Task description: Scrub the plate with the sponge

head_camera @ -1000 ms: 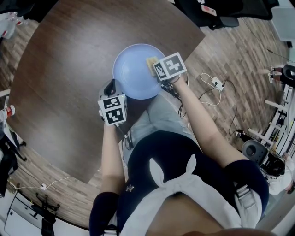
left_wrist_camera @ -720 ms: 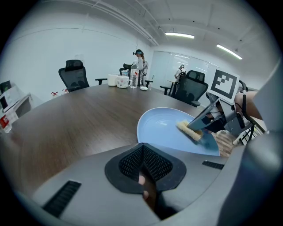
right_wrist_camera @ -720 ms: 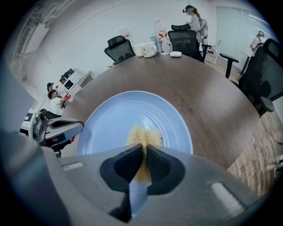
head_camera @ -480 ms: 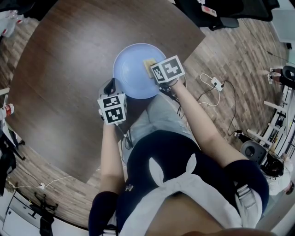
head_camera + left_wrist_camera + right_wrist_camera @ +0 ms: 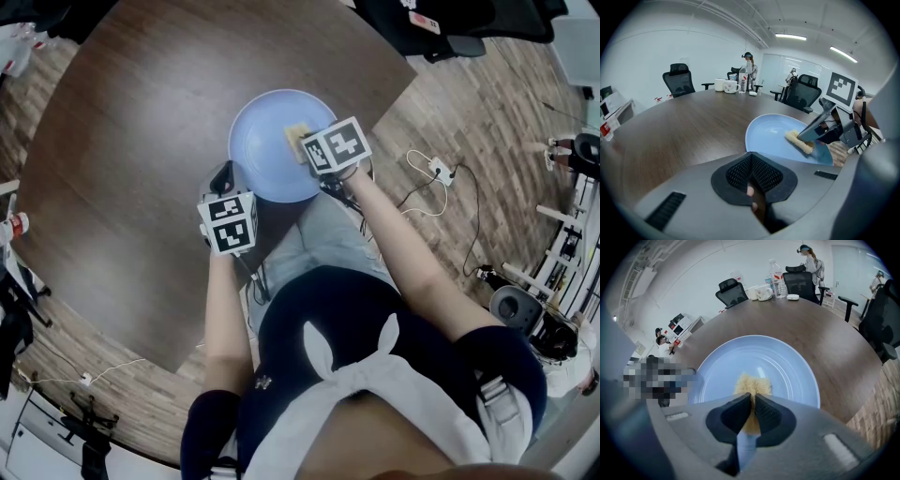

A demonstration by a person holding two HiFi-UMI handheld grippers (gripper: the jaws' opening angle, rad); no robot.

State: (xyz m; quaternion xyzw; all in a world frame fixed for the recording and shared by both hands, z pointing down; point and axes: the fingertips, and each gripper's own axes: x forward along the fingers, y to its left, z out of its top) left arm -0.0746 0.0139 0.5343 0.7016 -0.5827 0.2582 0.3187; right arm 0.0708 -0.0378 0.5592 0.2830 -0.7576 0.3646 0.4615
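I see the blue plate [image 5: 262, 150] lying flat on the dark wood tabletop [image 5: 131, 141], close to the edge nearest to me. The yellow sponge [image 5: 752, 380] is on the plate, a bit to the right of the middle. My right hand-held gripper [image 5: 752, 400] has it. The jaws are pinched tight on the back end of the sponge, and the front end sticks out and lies on the plate. My left hand-held gripper [image 5: 750, 155] has its jaws pressed together with nothing between them. Its tips sit right at the near left rim of the plate. I cannot tell if they touch the rim or are only just beside it.

I think I am in the middle of scrubbing. To do it well, I should push the sponge down softly so that it lies flat. Then I should rub it in small rounds all over the plate, out to the rim too. I should not squeeze harder, or the sponge may fold up. I must hold the sponge low so the hard jaws do not scrape the plate. The plate looks smooth and may slide, and the edge of the tabletop is close. So the left one should wait by the rim to stop the plate from slipping off.
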